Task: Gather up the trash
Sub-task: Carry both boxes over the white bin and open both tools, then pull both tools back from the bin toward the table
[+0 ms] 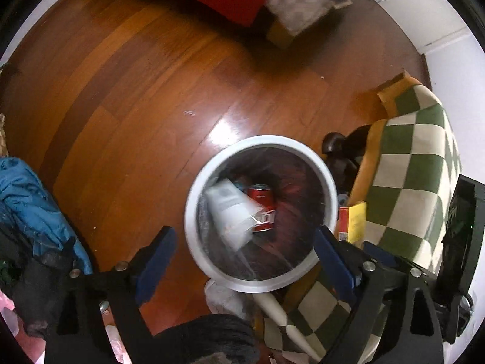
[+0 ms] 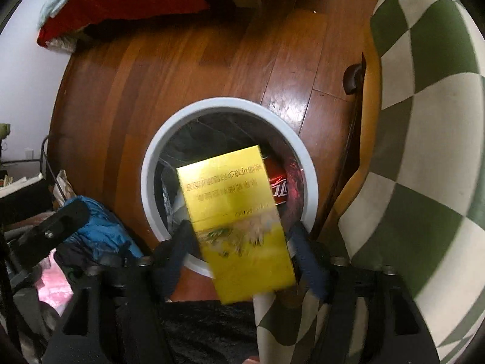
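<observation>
Round white-rimmed trash bin (image 1: 260, 285) with a dark liner stands on the brown wooden plank floor (image 1: 136, 91), just beside a green-and-cream checkered cushion with a mustard border (image 1: 415, 182). Inside the bin: a red soda can (image 1: 263, 209) lying on its side and a white carton (image 1: 230, 212), blurred, partly over the can. Left gripper (image 1: 245, 242) hangs above the bin's near rim, blue-padded fingers wide apart, nothing between them. Right gripper (image 2: 239, 248) is clamped on a flat yellow box with printed text (image 2: 239, 221), gripped near its lower half; the box's far end juts over the bin mouth (image 2: 230, 104), above the can. Step in hand, by my reading: depositing the yellow box. Next move calls for carrying the box a little further over the opening, tilting it down, then parting the fingers so it falls clear of the near rim. Blue fabric bundle (image 1: 33, 200) lies on the floor at the left, apart from the bin.
</observation>
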`<action>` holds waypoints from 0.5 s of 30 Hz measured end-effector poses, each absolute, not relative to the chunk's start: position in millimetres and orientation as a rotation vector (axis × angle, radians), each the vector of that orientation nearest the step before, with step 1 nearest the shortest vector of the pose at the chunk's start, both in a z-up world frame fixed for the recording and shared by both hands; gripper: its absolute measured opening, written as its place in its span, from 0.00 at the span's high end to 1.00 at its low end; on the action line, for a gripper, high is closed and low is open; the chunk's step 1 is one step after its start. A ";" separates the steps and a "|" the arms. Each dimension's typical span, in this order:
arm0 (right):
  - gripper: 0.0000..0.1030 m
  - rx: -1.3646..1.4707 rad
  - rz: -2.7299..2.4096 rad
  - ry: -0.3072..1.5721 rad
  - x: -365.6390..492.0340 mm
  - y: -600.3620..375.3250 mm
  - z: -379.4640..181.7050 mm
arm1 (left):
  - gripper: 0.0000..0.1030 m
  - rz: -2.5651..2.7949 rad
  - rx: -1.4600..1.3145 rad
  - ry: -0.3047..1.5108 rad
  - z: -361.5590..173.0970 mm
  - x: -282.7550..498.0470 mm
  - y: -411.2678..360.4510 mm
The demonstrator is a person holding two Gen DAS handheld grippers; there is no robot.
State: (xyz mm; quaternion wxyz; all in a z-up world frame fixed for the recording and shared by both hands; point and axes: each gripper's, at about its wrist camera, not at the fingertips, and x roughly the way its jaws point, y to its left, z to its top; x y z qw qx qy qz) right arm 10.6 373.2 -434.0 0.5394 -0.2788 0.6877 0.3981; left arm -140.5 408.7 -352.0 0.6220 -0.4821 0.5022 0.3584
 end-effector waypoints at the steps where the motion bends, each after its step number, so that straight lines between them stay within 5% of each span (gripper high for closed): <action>1: 0.10 -0.665 0.950 1.636 8.8 374.3 -435.2 | 0.10 0.834 -1.098 1.154 -351.2 -142.9 408.3; 15: 0.02 -0.764 0.936 1.500 -15.7 338.9 -382.8 | 0.10 1.016 -0.854 1.168 -310.4 -158.7 367.9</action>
